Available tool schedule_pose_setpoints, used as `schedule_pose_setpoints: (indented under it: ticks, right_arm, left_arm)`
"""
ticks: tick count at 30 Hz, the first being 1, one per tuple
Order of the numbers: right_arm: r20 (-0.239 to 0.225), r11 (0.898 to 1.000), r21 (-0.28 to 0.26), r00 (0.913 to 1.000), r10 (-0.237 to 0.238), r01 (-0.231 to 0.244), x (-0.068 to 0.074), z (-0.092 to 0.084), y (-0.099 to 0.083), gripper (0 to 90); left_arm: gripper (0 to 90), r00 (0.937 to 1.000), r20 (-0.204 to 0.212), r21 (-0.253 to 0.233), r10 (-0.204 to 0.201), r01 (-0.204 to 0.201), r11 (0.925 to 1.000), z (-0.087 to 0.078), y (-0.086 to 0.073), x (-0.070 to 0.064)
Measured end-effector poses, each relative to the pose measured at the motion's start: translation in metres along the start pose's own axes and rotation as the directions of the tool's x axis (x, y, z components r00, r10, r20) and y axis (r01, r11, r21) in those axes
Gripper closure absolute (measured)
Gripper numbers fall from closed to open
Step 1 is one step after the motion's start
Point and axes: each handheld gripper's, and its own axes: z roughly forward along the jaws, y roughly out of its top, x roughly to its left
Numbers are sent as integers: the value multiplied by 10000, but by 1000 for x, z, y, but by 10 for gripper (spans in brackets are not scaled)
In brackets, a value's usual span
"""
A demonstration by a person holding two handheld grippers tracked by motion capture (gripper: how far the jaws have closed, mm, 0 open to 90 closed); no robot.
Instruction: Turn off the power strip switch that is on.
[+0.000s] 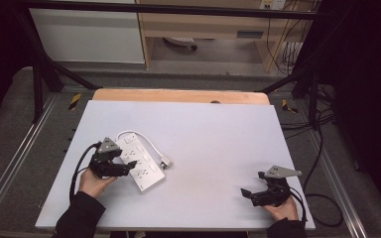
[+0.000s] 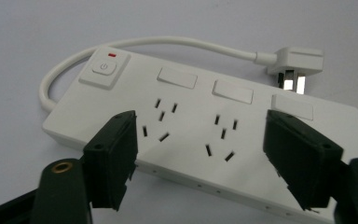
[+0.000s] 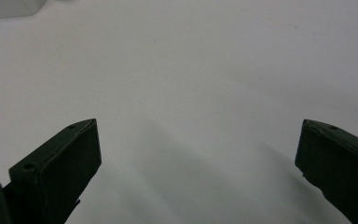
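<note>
A white power strip (image 1: pixel 143 171) lies flat on the left part of the white table (image 1: pixel 218 134), its short cable curling round to a white plug (image 1: pixel 165 161) beside it. My left gripper (image 1: pixel 132 167) hovers at the strip's near side, open. In the left gripper view its black jaws stand wide apart over the power strip (image 2: pixel 191 107), with the sockets between them and no pad touching; the switch with a red mark (image 2: pixel 103 69) is at the strip's left end and the plug (image 2: pixel 293 63) at the upper right. My right gripper (image 1: pixel 250 191) rests open at the table's front right; my right gripper (image 3: pixel 198 126) has bare tabletop between its jaws.
A wooden board edge (image 1: pixel 178 95) runs along the table's far side. Black frame bars (image 1: pixel 39 74) stand at both far corners. Loose cables (image 1: pixel 322 148) trail on the floor to the right. Wide bare tabletop separates the two grippers.
</note>
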Motion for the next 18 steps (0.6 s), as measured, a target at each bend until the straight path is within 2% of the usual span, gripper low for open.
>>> schedule_pose_setpoints:
  ticks: [4,9,13,18]
  right_arm:
    - [1,10000,-4,10000,9,-9,0,0,0,8]
    - [-4,10000,0,10000,16,-16,0,0,0,8]
    - [1,10000,-6,10000,36,-36,0,0,0,8]
    - [-1,10000,-2,10000,39,-39,0,0,0,8]
  left_arm:
    - [167,9999,-141,295,-53,58,9995,-2,-6,-1]
    - [109,9999,-98,446,31,-26,9990,-6,-15,-1]
    - [62,9999,-131,461,-14,20,9989,-10,-22,-1]
    - [52,9998,-169,404,45,-38,9992,-17,-30,0]
